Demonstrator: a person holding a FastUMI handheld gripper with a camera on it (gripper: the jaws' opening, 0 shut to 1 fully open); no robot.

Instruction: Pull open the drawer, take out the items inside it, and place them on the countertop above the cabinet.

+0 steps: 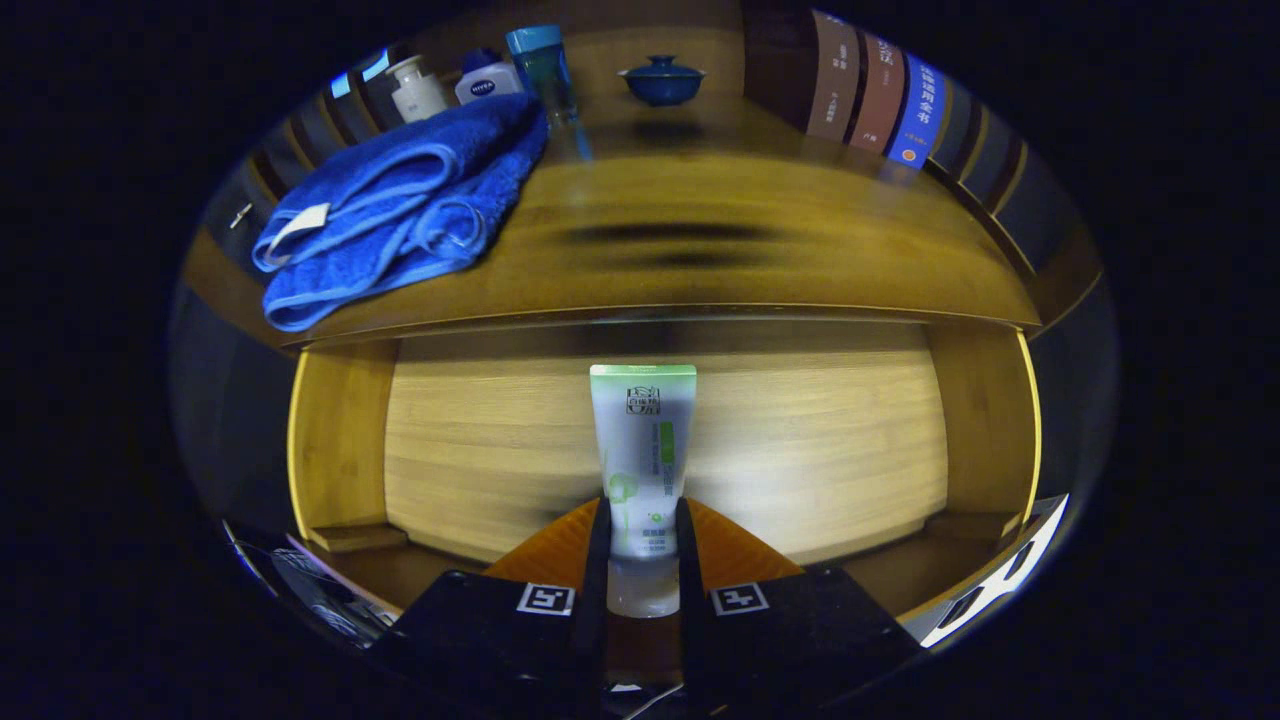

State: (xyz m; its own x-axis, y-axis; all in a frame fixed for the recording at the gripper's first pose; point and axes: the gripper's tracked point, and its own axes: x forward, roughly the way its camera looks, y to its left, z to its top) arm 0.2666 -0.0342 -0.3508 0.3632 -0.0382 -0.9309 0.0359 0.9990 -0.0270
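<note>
A white and green tube with a clear cap stands upright between my fingers. My gripper is shut on the tube near its cap end, both fingers pressing its sides. Behind the tube lies the open wooden drawer, its pale floor bare around the tube. Above the drawer runs the wooden countertop, seen from slightly above.
A folded blue towel lies on the countertop's left part. Behind it stand a white pump bottle, a white tub and a teal bottle. A blue lidded bowl sits at the back centre, books at the back right.
</note>
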